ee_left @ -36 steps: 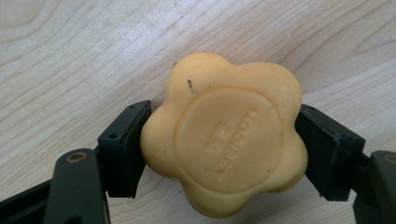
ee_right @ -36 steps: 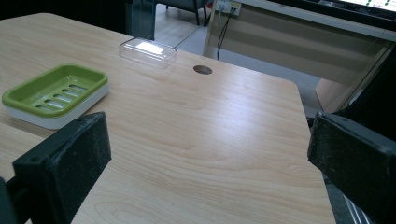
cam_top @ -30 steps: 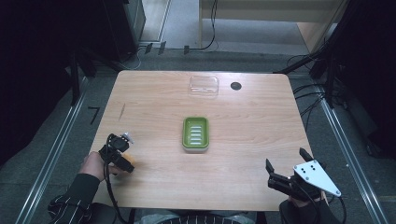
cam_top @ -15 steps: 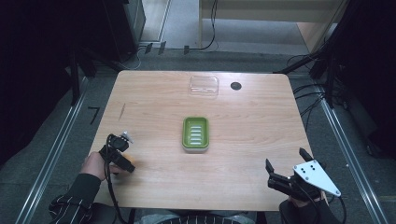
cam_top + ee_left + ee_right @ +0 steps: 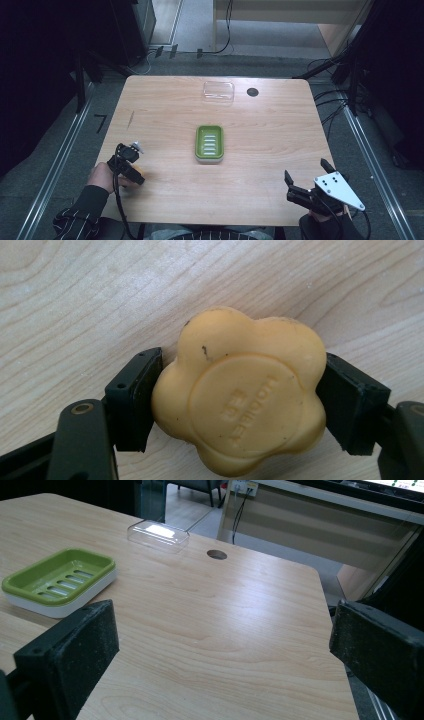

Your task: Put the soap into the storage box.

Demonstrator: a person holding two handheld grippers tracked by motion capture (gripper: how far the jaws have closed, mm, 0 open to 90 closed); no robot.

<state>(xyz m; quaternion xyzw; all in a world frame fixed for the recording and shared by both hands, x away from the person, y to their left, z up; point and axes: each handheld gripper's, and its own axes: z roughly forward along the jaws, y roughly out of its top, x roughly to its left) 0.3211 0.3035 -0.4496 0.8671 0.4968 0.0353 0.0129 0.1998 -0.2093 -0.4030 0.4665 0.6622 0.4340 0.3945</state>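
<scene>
- Gripping is the step in hand: the left gripper (image 5: 134, 176) has the yellow flower-shaped soap (image 5: 240, 390) pinched between its two black pads, one pad (image 5: 135, 397) bearing on the soap's left lobe and the other on its right lobe.
- The left jaws have just been closing, with the soap between them; both pads now press on its sides.
- The soap sits flat on the wooden table (image 5: 260, 165), embossed face up, at the table's near left part, well apart from the green soap dish (image 5: 209, 143) at the centre.
- The dish is empty, slotted insert showing; a clear plastic lid (image 5: 218, 92) lies at the far edge, near a round hole in the tabletop.
- The right gripper (image 5: 307, 182) rests at the near right corner, jaws spread wide, nothing between them.
- Judged next move: lift the soap clear of the table and carry it toward the dish. The lobed, smooth bar could slip or twist, so the pinch should be firm and the lift level.
</scene>
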